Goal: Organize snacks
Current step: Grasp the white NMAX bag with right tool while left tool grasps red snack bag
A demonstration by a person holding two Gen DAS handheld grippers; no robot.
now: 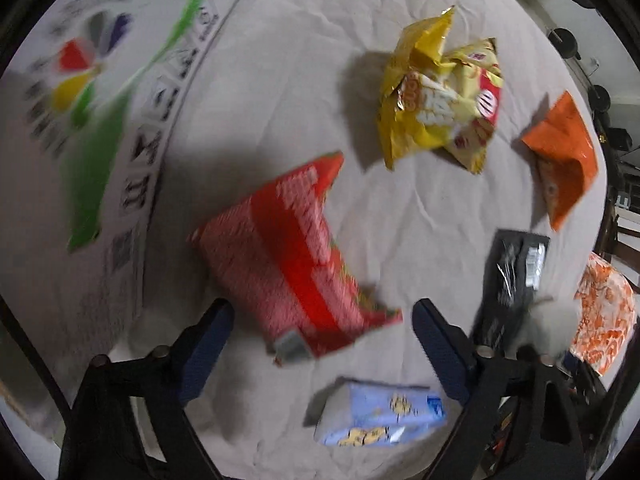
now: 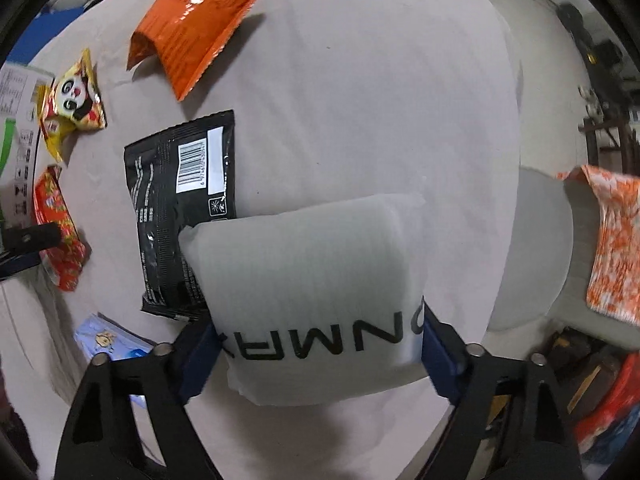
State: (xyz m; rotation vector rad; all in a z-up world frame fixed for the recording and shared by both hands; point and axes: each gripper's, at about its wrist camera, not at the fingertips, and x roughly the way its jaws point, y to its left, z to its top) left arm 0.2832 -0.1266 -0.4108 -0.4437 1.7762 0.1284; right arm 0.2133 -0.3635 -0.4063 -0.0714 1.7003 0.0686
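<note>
Left wrist view, left to right: a white box with green print lies at the edge of the cloth-covered surface. A red packet, blurred, sits just ahead of the left gripper, whose fingers are spread wide with nothing between them. A light blue packet lies low in frame between the fingers. Further out lie a yellow packet, an orange packet and a black packet.

Right wrist view: the right gripper pinches a white pouch with black lettering, held above the cloth. The pouch covers the black packet's lower right corner. Only this view shows the barcode on the black packet and a panda face on the yellow packet.
</note>
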